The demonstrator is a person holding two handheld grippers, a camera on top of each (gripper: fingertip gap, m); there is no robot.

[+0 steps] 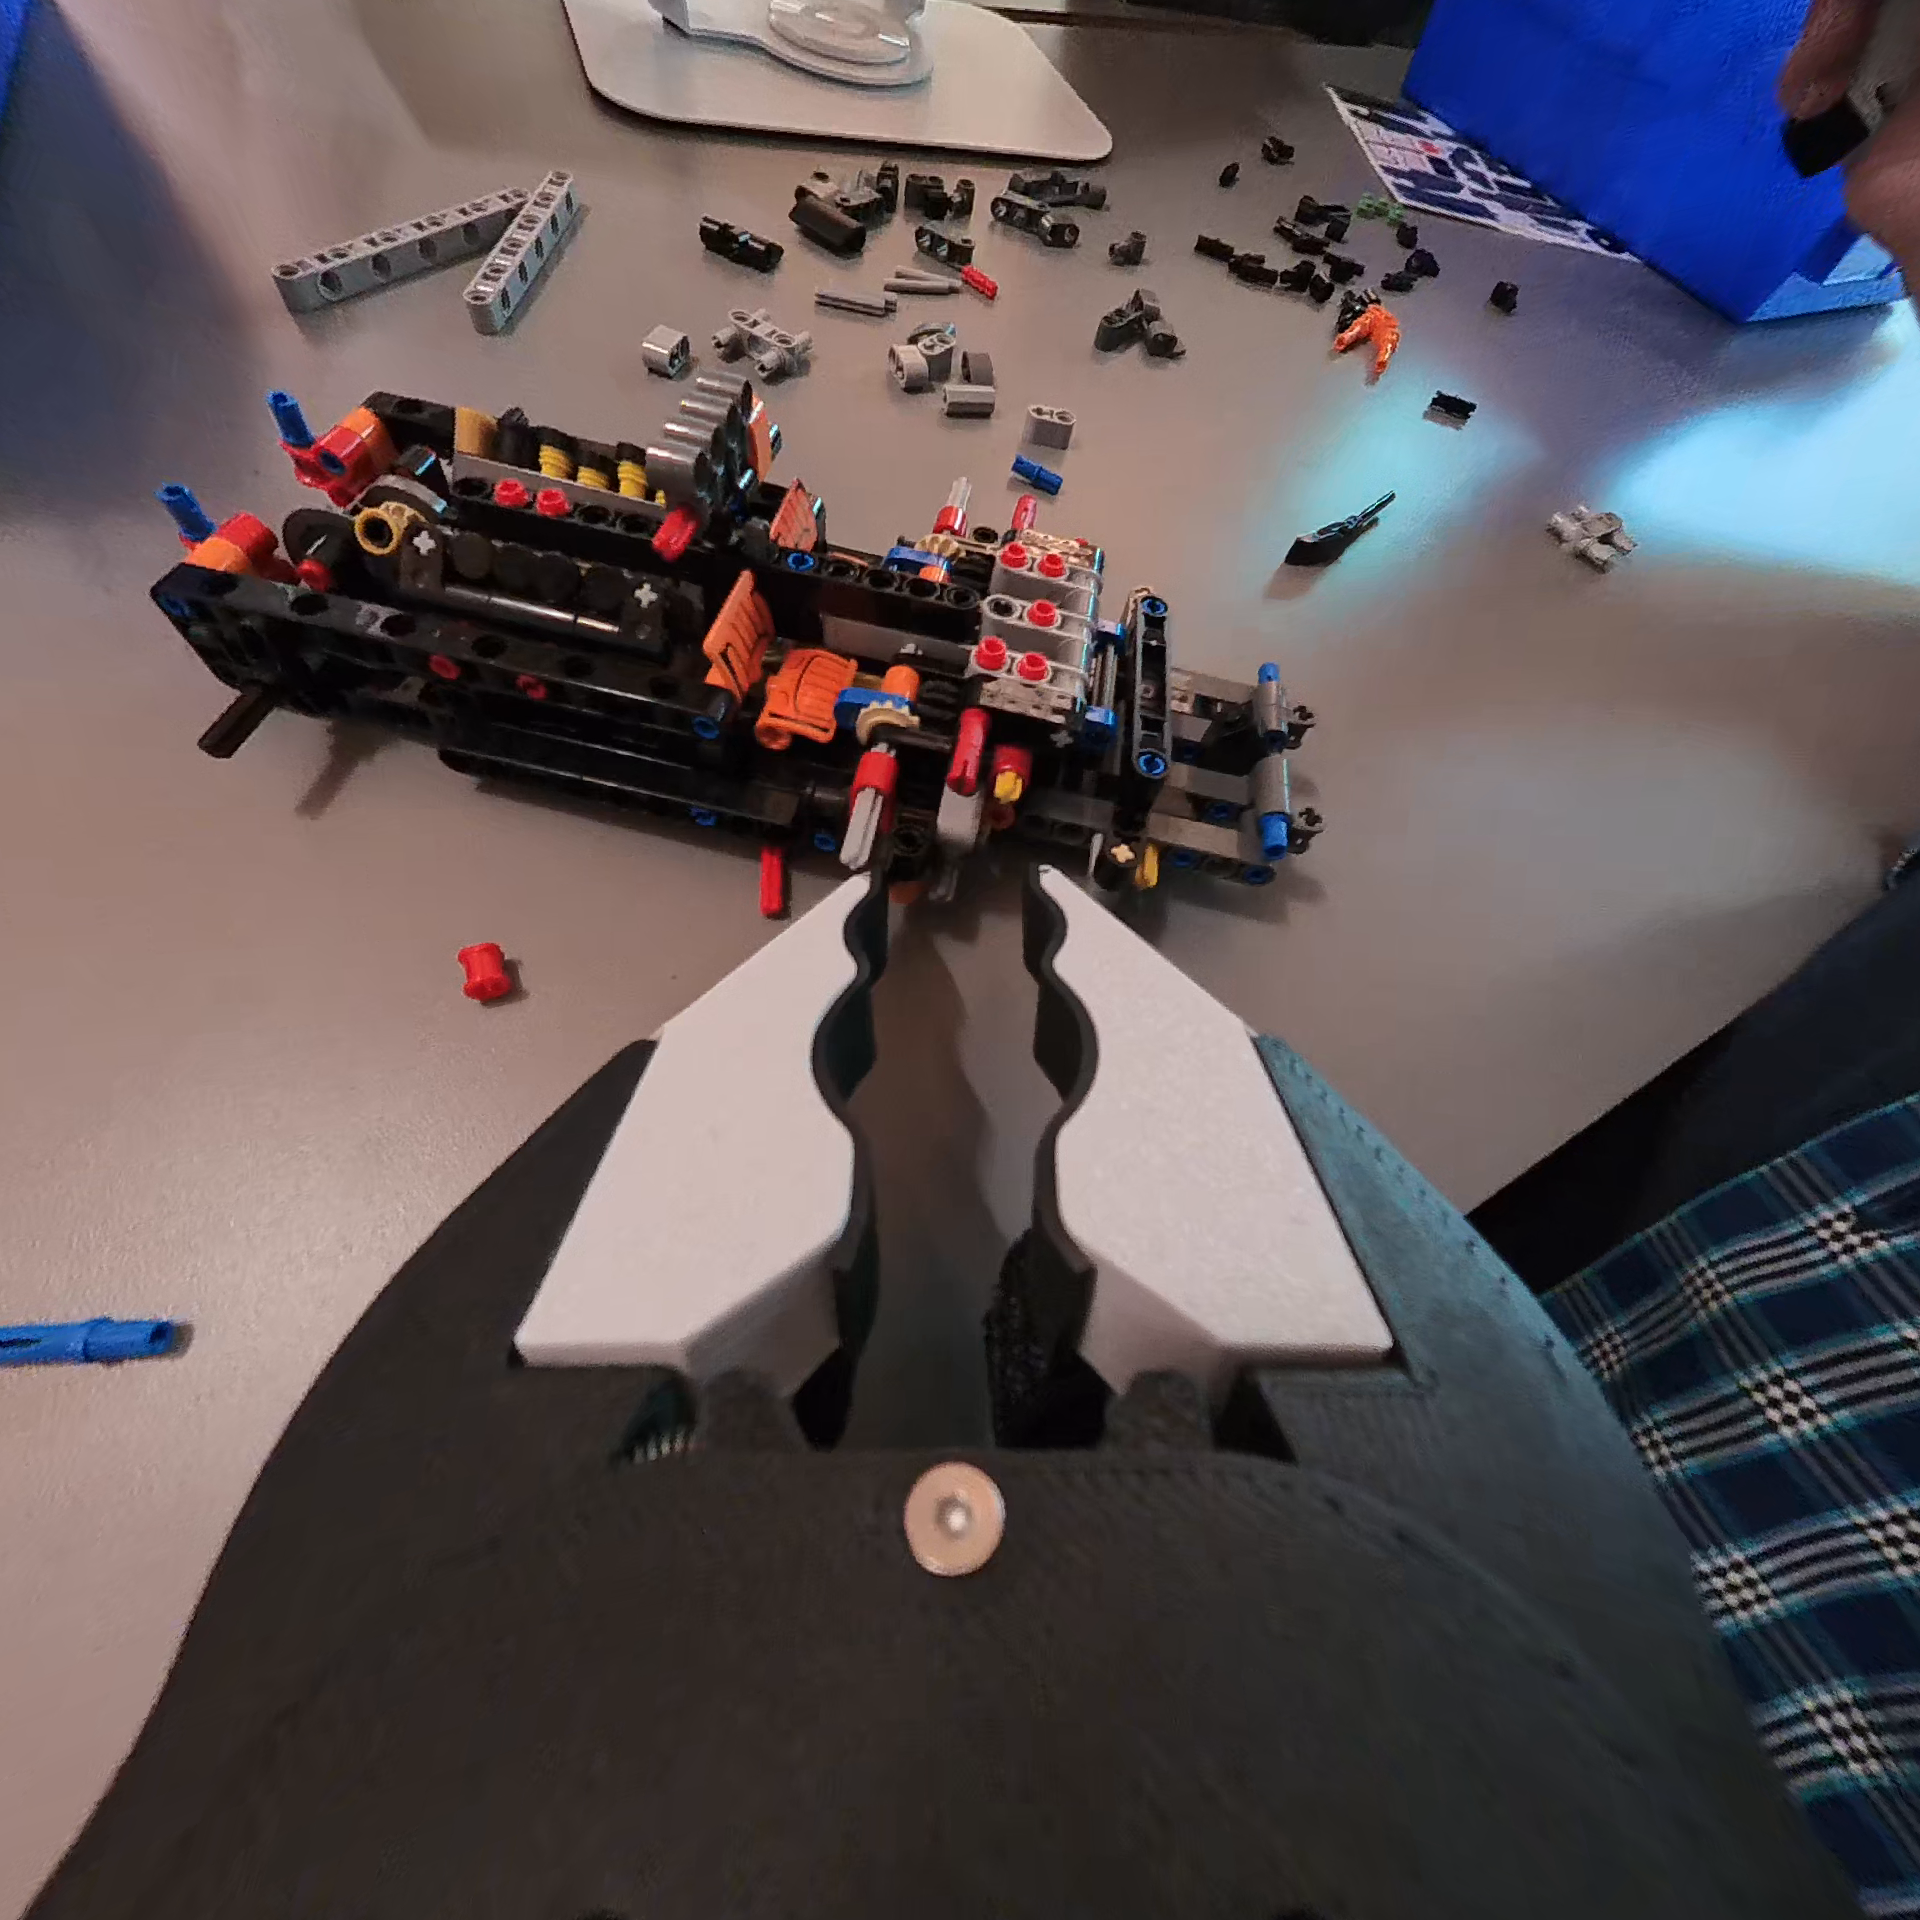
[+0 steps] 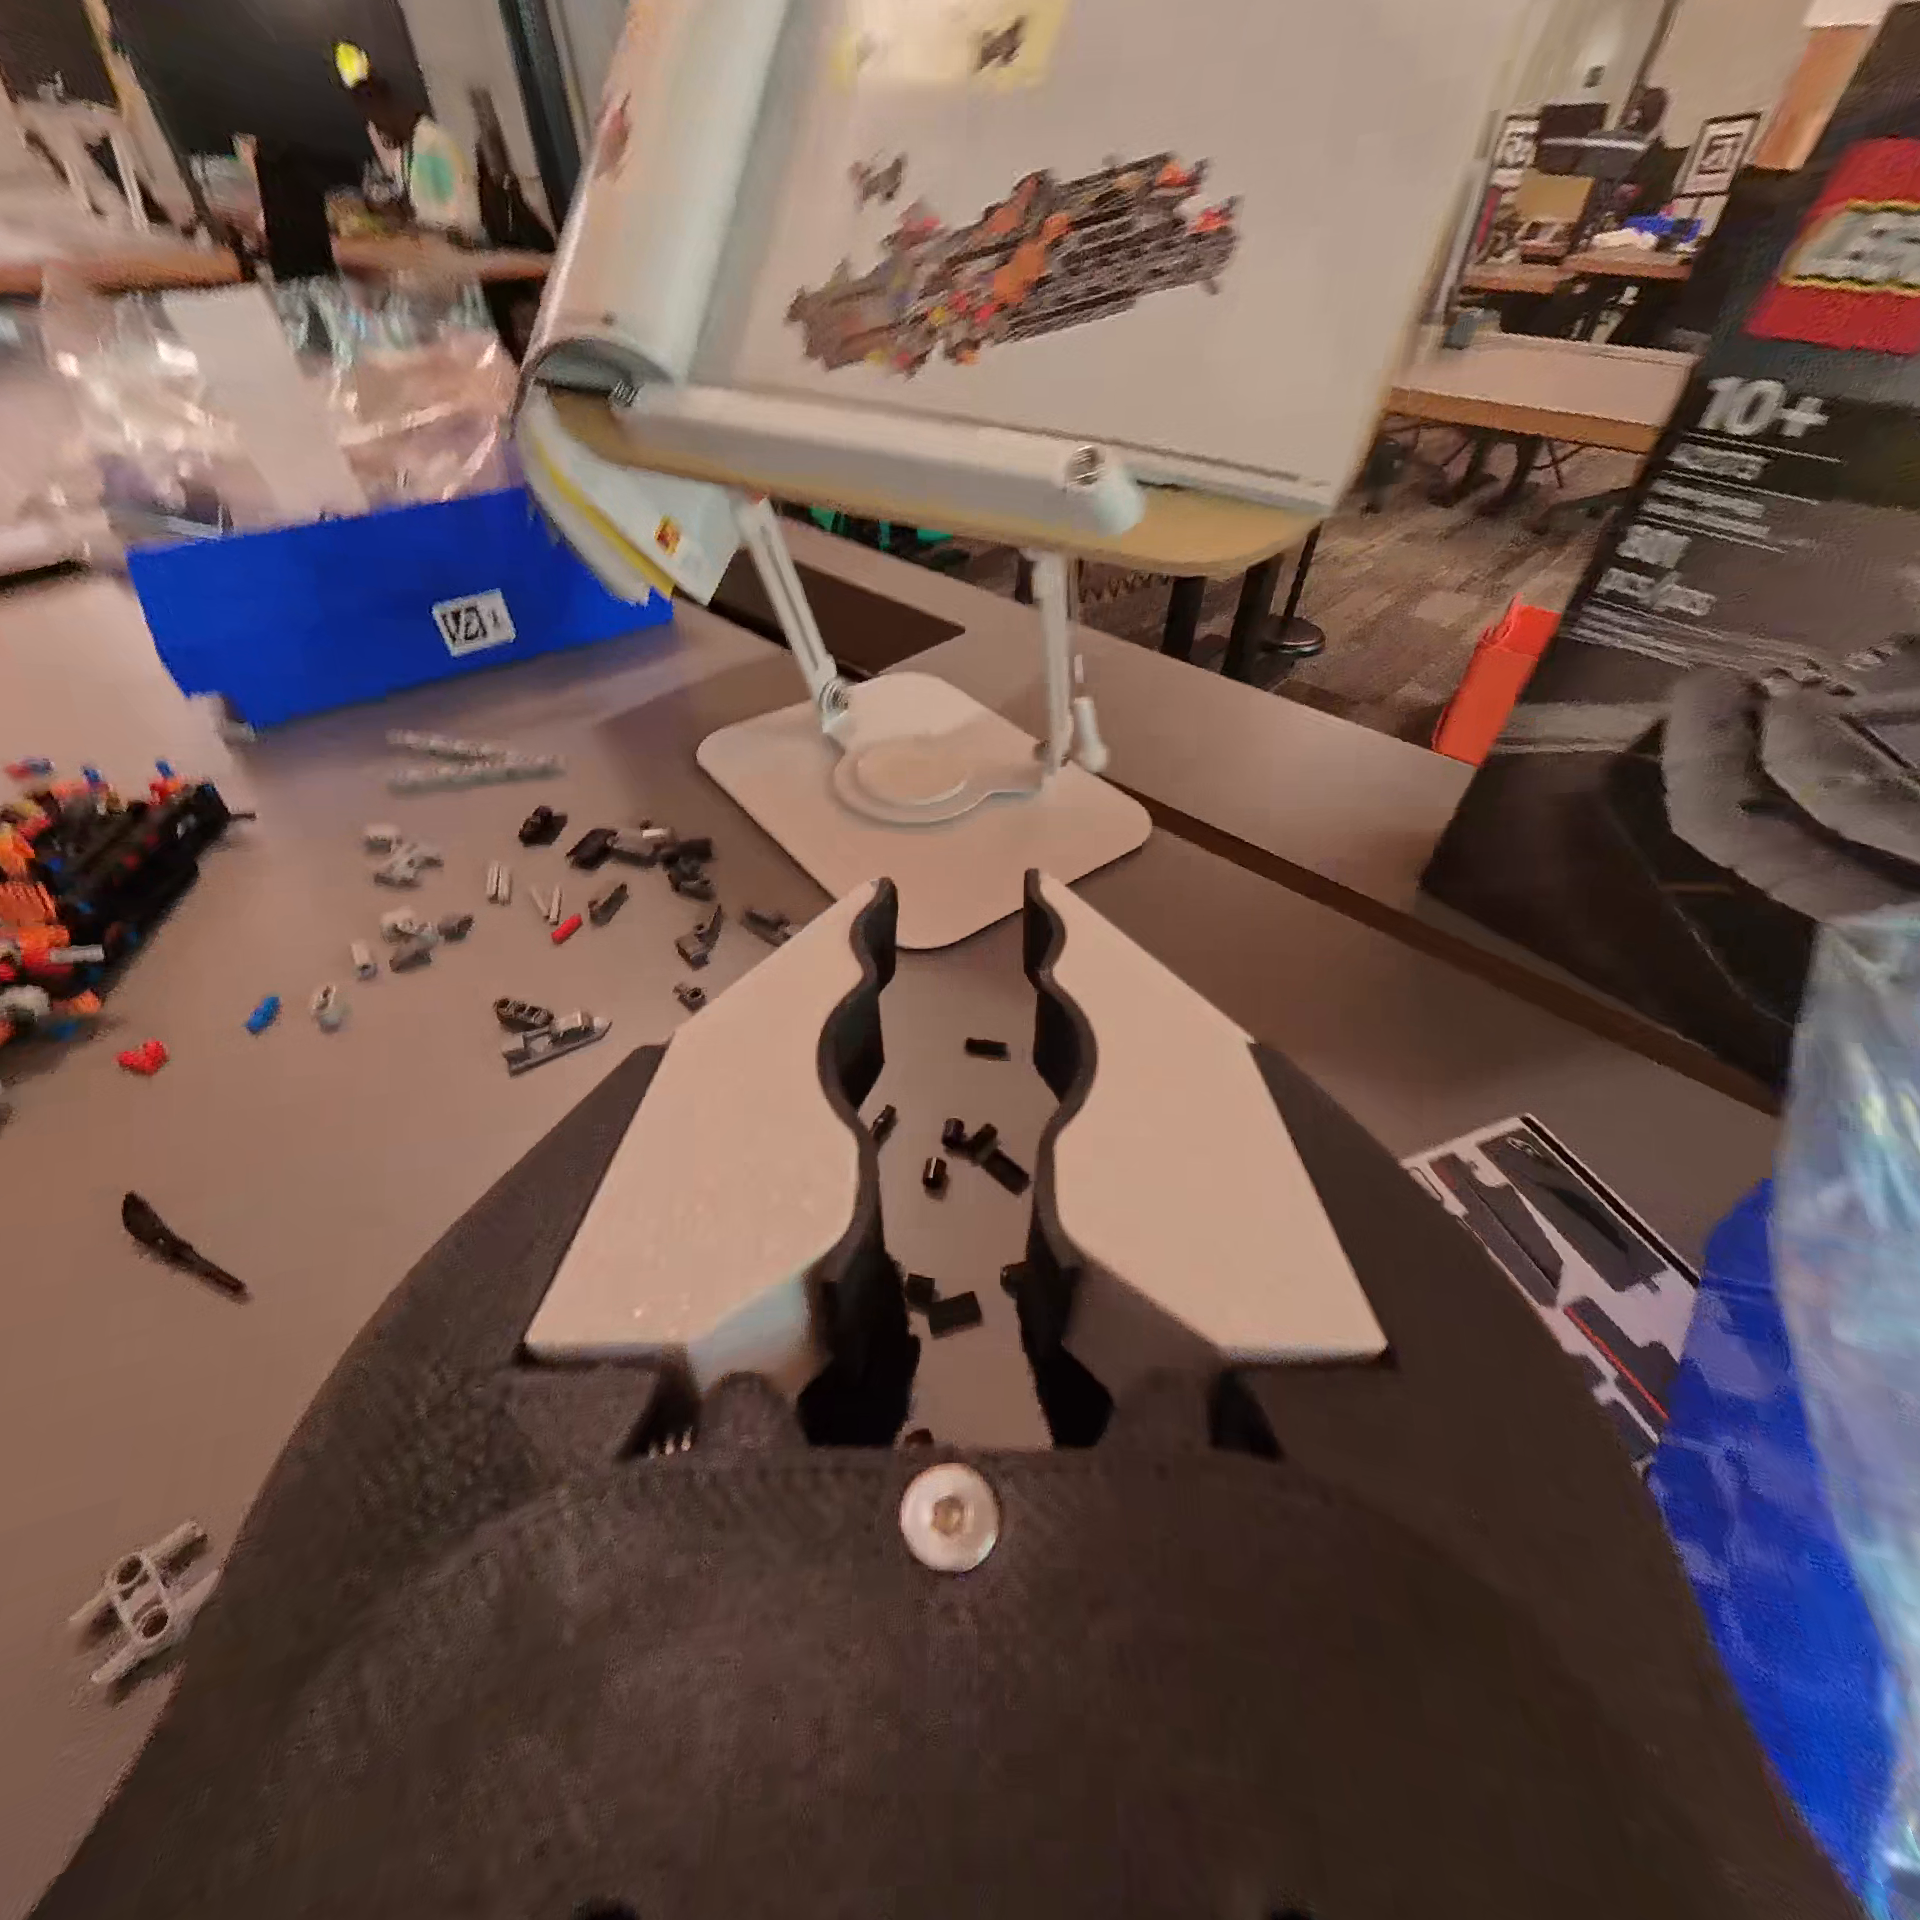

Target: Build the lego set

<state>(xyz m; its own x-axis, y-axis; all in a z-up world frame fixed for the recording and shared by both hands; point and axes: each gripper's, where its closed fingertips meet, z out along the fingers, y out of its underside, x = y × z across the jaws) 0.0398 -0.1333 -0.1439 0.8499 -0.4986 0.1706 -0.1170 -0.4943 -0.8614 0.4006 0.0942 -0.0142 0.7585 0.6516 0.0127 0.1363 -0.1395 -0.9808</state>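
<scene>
A long, partly built Lego chassis (image 1: 665, 623), mostly black with red, orange, blue and yellow parts, lies on the grey table (image 1: 312, 1091). My left gripper (image 1: 956, 883) is open and empty, its tips just in front of the near edge of the chassis. The chassis shows at the left edge of the right wrist view (image 2: 94, 883). My right gripper (image 2: 961, 894) is open and empty above several small black pins (image 2: 971, 1143), pointing at the base of a book stand (image 2: 925, 821). Loose black and grey parts (image 1: 1039, 260) lie scattered beyond the chassis.
An open instruction book (image 2: 987, 229) rests on the white stand. Blue bins (image 2: 395, 603) (image 1: 1642, 145), a sticker sheet (image 2: 1569, 1257), the dark set box (image 2: 1745, 623) and a plastic bag (image 2: 1860, 1195) ring the table. A red bush (image 1: 484, 971), blue pin (image 1: 94, 1338), two grey beams (image 1: 436, 249), plaid sleeve (image 1: 1787, 1455).
</scene>
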